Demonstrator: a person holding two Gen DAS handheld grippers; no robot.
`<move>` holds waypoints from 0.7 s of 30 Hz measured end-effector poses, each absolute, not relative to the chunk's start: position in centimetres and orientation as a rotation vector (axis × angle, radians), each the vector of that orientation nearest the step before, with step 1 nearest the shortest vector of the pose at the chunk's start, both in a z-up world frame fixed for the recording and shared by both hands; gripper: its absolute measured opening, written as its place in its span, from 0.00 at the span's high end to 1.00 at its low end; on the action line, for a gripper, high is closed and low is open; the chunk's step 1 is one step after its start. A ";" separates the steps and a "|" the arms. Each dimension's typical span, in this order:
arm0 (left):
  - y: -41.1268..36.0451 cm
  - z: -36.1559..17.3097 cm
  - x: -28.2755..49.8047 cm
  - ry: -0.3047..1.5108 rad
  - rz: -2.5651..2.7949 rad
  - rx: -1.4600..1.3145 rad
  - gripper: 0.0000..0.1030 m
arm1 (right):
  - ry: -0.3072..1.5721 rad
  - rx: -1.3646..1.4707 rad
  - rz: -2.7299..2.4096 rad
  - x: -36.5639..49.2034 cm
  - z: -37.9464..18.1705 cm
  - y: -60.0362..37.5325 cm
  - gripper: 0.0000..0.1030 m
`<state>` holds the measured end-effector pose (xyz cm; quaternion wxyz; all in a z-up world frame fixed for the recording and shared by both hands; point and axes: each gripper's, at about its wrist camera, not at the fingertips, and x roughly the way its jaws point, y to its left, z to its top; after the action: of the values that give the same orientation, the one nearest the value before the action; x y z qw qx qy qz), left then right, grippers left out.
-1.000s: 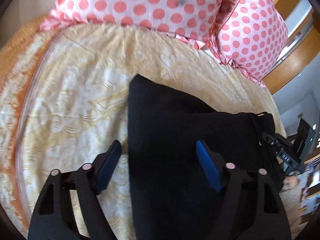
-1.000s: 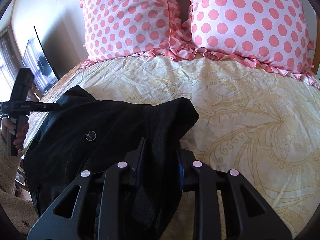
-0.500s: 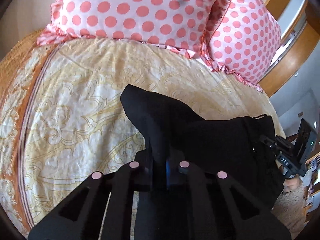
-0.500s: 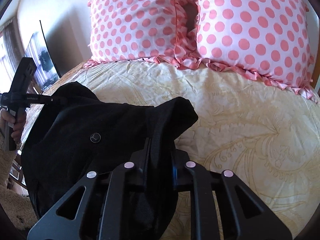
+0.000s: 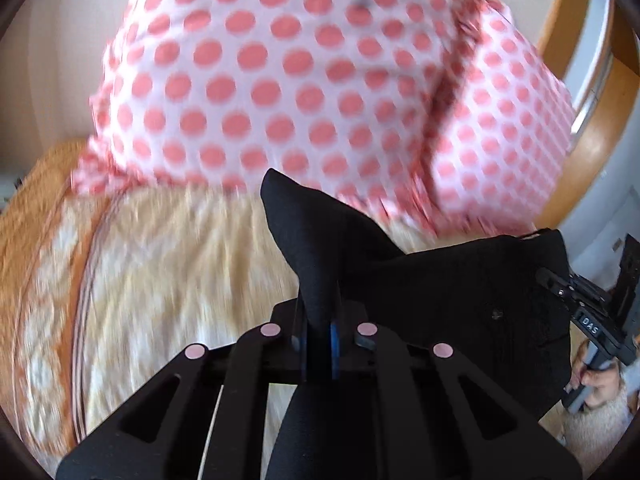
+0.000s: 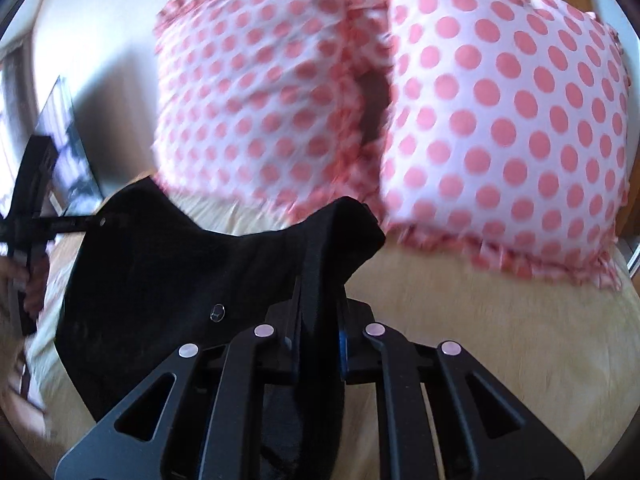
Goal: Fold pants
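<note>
Black pants [image 5: 440,280] are lifted off the yellow patterned bedspread [image 5: 168,264]. My left gripper [image 5: 318,340] is shut on one corner of the pants, which sticks up past the fingers. My right gripper [image 6: 318,336] is shut on the other corner of the pants [image 6: 160,280]; a small button shows on the cloth. The pants hang stretched between both grippers. The right gripper also shows at the right edge of the left wrist view [image 5: 592,320], and the left gripper at the left edge of the right wrist view [image 6: 36,224].
Two pink polka-dot pillows [image 5: 280,80] [image 6: 500,120] lie at the head of the bed, close in front. A wooden headboard [image 5: 592,128] is at the right. A dark screen [image 6: 68,152] stands at the left of the bed.
My left gripper shut on the pants corner. Both grippers then lifted the pants and moved toward the pillows, which now look much closer.
</note>
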<state>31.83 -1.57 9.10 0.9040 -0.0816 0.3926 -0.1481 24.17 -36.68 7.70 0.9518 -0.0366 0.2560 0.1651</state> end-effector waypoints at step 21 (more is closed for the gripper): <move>-3.0 8.2 33.7 0.768 -0.085 0.032 0.64 | 0.601 -0.110 -0.069 29.0 5.6 -38.2 0.58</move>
<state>33.72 -2.97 8.17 0.9261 0.0158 0.3747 -0.0414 29.02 -38.20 5.59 0.9531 -0.0541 0.2957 -0.0341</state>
